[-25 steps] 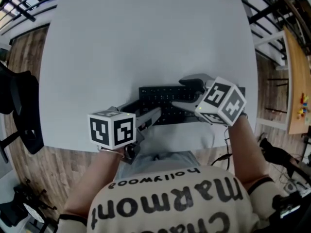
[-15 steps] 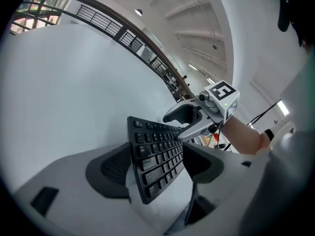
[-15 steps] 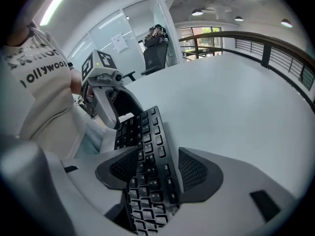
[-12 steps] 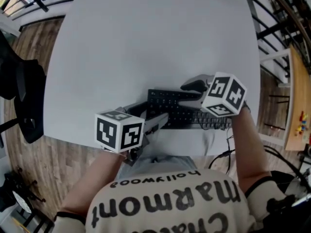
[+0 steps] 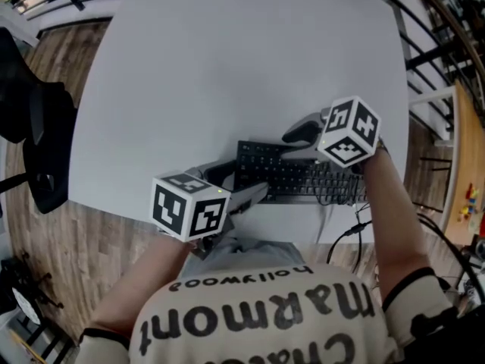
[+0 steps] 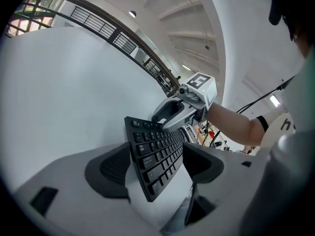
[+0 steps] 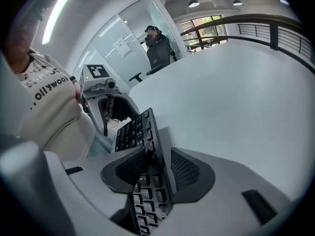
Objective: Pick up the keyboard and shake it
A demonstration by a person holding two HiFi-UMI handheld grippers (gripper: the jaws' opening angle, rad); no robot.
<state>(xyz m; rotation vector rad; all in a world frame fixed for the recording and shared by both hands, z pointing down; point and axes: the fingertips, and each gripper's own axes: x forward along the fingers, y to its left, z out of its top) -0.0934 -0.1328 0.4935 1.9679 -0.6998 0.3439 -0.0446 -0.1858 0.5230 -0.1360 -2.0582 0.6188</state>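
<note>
As the right gripper point(image 7: 157, 173) is closing its jaws around one end of the black keyboard point(image 5: 292, 179), the left gripper point(image 6: 155, 163) is standing released around the other.

The keyboard is lying along the white table's point(image 5: 227, 67) near edge, toward the right corner. The right jaws are flanking it closely, not yet clamping; the left jaws are gaping wide around it. In the head view, the right gripper's marker cube point(image 5: 348, 131) is covering the keyboard's right end, and whether it is sitting flat is hard to make out.
</note>
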